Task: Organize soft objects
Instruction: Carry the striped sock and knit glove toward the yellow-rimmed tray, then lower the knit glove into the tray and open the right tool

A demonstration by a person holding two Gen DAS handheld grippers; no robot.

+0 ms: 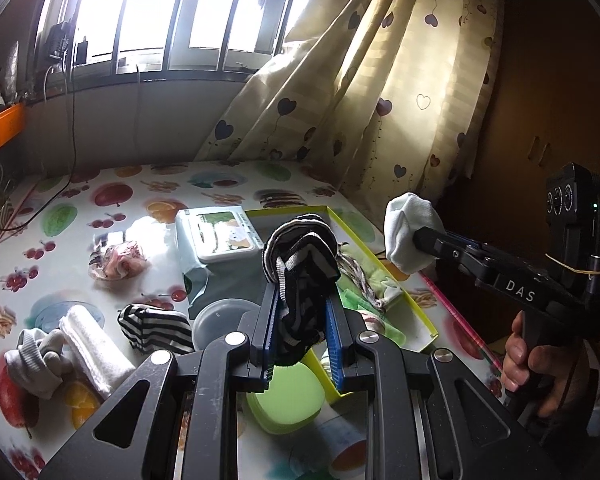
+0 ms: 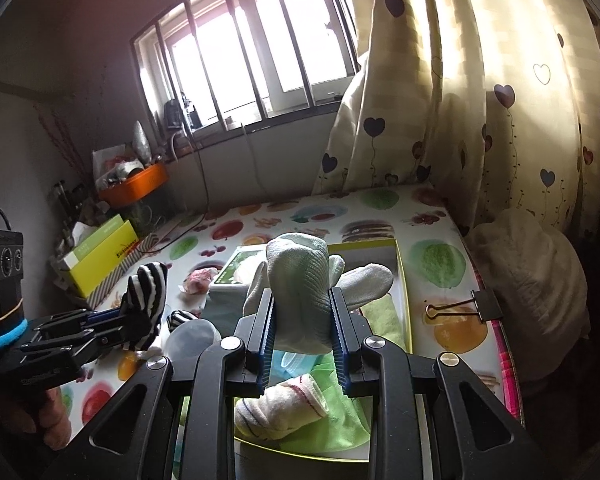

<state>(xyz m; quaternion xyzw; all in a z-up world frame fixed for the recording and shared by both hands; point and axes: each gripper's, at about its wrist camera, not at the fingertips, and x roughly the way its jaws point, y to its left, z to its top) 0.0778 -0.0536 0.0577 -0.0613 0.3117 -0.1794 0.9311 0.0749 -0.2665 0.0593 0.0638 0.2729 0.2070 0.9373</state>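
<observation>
The striped sock [image 1: 300, 264] sits clamped in the left tongs [image 1: 302, 332]; the right tongs [image 2: 302, 332], at three o'clock, clamp a white sock [image 2: 300, 276] above the box [image 2: 404, 276].

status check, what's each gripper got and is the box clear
Left gripper shut on black-and-white striped sock. Right gripper shut on pale grey sock. Yellow-rimmed box below, already holding green cloth; nothing blocking.

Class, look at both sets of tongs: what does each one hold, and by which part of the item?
The left tongs clamp a black-and-white striped sock around its lower middle. The right tongs clamp a white sock around its middle.
</observation>
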